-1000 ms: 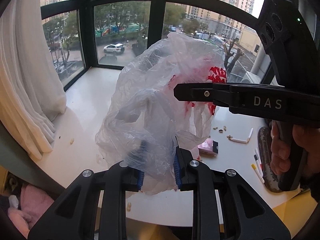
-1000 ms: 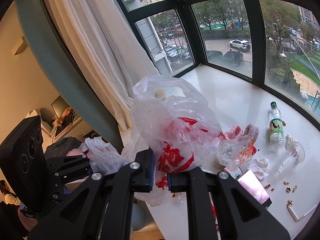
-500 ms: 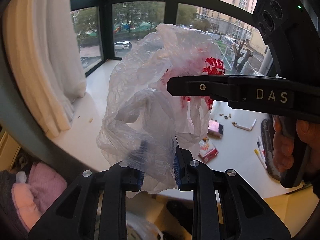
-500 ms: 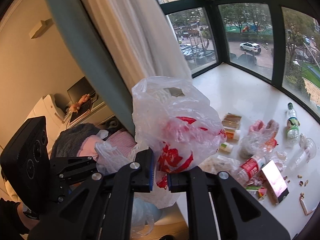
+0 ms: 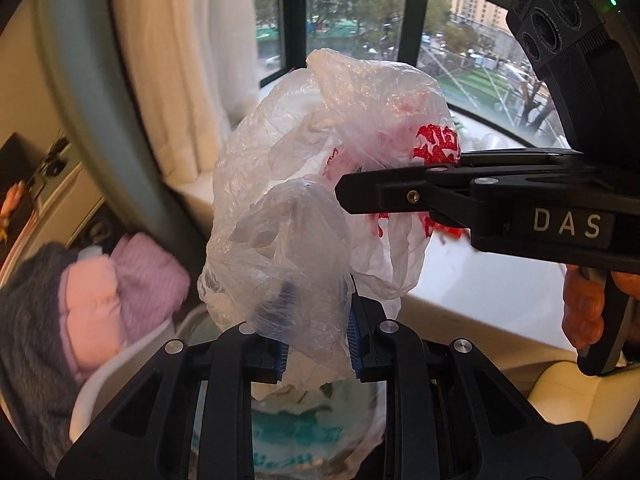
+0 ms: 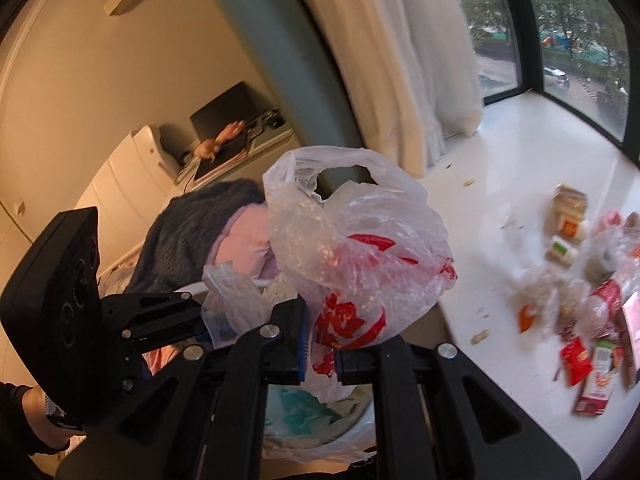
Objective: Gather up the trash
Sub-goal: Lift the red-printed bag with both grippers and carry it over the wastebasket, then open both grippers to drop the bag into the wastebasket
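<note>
Bag (image 5: 320, 184) of thin clear plastic with red print hangs in the air between my two grippers, up off the sill and over a bin (image 6: 320, 420) whose liner shows teal and white scraps below. My left gripper (image 5: 318, 332) has its jaws clamped on a bunched lower fold of the bag, the blue pads (image 5: 354, 340) pressing into the film on both sides. My right gripper (image 6: 320, 354) is likewise closed on the bag, its jaws pinching a red-printed stretch near the bottom (in the left view I see it from the side, reaching across with the letters DAS on its body). One handle loop (image 6: 340, 172) of the bag stands open at the top. Beside the bin lies a heap of clothes (image 6: 208, 228), grey fleece over pink. To the right the white sill (image 6: 520, 168) carries scattered trash: small cartons (image 6: 568, 224), a red packet (image 6: 576, 360), a crumpled wrapper (image 6: 540, 296), all blurred by motion. A white curtain (image 6: 400, 60) hangs at the near end of the window (image 6: 580, 40).
</note>
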`<action>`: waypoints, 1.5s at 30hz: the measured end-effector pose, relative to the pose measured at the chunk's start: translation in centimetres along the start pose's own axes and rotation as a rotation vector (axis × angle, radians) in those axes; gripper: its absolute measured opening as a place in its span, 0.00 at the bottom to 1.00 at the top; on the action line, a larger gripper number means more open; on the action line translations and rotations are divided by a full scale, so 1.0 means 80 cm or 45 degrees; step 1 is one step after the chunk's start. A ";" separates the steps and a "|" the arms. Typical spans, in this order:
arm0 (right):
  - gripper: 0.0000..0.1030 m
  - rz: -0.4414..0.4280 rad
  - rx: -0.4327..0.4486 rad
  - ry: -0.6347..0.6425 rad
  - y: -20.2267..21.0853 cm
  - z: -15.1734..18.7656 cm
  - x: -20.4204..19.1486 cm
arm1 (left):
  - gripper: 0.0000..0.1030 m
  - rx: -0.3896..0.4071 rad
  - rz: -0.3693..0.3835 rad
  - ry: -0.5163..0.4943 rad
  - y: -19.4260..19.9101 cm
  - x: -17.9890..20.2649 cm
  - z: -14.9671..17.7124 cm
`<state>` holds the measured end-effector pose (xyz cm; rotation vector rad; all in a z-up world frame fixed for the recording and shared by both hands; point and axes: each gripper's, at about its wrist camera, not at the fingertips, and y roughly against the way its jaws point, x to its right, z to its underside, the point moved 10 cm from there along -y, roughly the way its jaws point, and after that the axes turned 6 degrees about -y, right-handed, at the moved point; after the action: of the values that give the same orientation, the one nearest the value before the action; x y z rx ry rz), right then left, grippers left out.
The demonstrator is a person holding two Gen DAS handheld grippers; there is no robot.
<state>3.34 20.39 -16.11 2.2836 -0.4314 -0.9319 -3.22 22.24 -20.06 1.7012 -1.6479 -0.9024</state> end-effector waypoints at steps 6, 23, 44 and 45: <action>0.11 -0.016 -0.100 0.007 -0.060 0.034 -0.027 | 0.21 -0.051 -0.017 0.081 -0.017 -0.029 0.065; 0.11 -0.009 -0.318 0.036 -0.186 0.128 -0.013 | 0.21 -0.220 0.006 0.154 -0.107 -0.049 0.182; 0.78 0.000 -0.381 -0.048 -0.186 0.133 0.003 | 0.63 -0.259 -0.032 0.133 -0.114 -0.067 0.213; 0.79 0.000 -0.373 -0.053 -0.181 0.131 0.004 | 0.71 -0.250 -0.037 0.134 -0.111 -0.067 0.210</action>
<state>-3.04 26.60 -31.59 2.0019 -0.2914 -0.9753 -11.48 28.70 -36.78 1.6137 -1.4203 -0.9394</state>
